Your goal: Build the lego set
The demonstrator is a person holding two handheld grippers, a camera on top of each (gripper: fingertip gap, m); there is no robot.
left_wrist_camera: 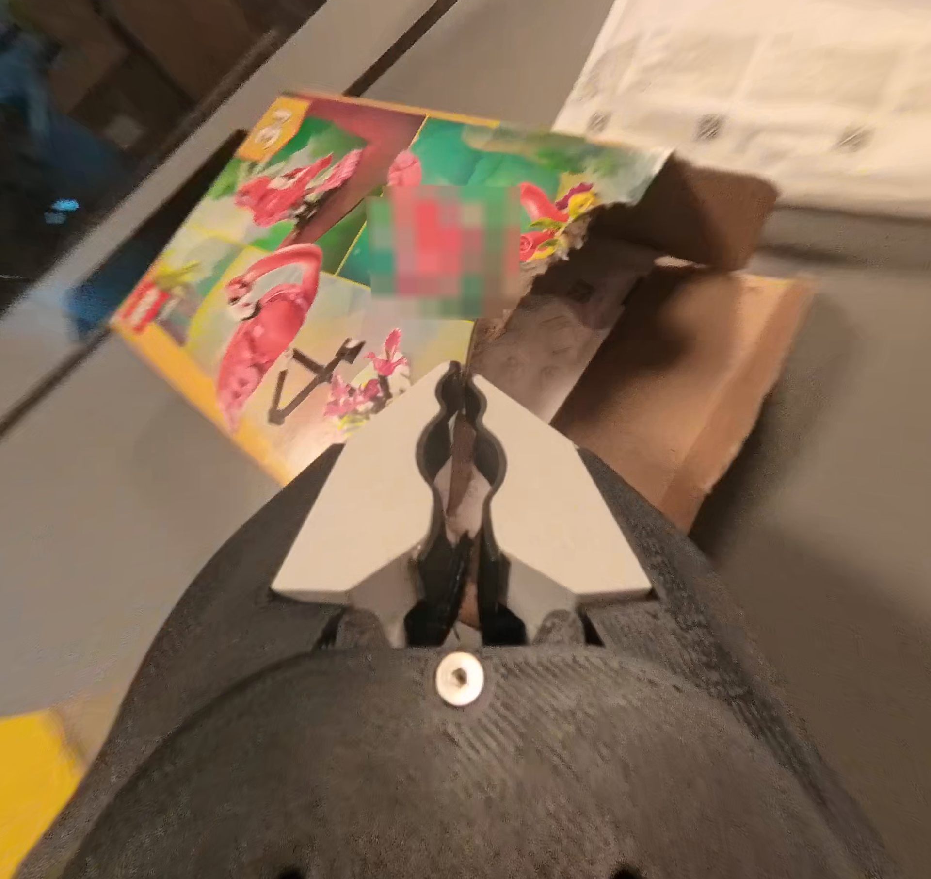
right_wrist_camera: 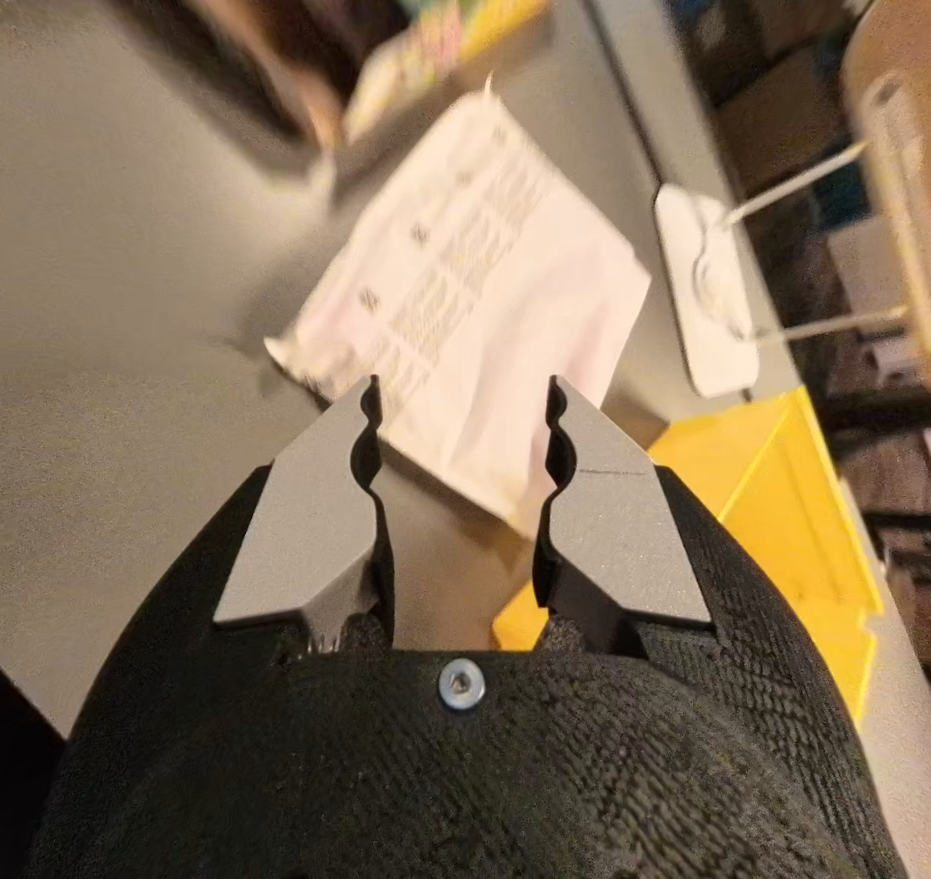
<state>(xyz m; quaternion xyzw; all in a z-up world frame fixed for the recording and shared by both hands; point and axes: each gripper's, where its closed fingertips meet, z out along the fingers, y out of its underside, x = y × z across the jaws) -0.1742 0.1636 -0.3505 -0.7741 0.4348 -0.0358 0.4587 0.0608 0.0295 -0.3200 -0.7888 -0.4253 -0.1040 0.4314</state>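
Pinched tight, my left gripper (left_wrist_camera: 461, 386) has its grey fingers closed on the thin brown edge of a torn cardboard flap (left_wrist_camera: 466, 456), which runs down between the pads. That flap belongs to a colourful printed cardboard toy box (left_wrist_camera: 312, 270), pink flamingo and flower pictures on green and yellow, ripped open along one side so the bare brown inside (left_wrist_camera: 670, 351) shows. I judge the grip sits on the torn edge because that is the only thin, loose part the pads can close over; the box itself looks tilted up off the grey tabletop (left_wrist_camera: 101, 502) rather than lying flat.

My right gripper (right_wrist_camera: 463, 386) stands wide, nothing between its fingers. Beyond and below it lies a white paper bag (right_wrist_camera: 478, 300) with faint rows of printing and small dark marks, flat on the table, apart from both pads. Just right of the gripper sits a yellow plastic bin (right_wrist_camera: 755, 502), and farther off a white flat device with pale cables (right_wrist_camera: 705, 290) near the table edge. The toy box shows again, blurred, at the top of this view.

Motion blur smears most print. The box carries a logo patch and a corner badge, the bag some lines of text; I leave all wording aside.
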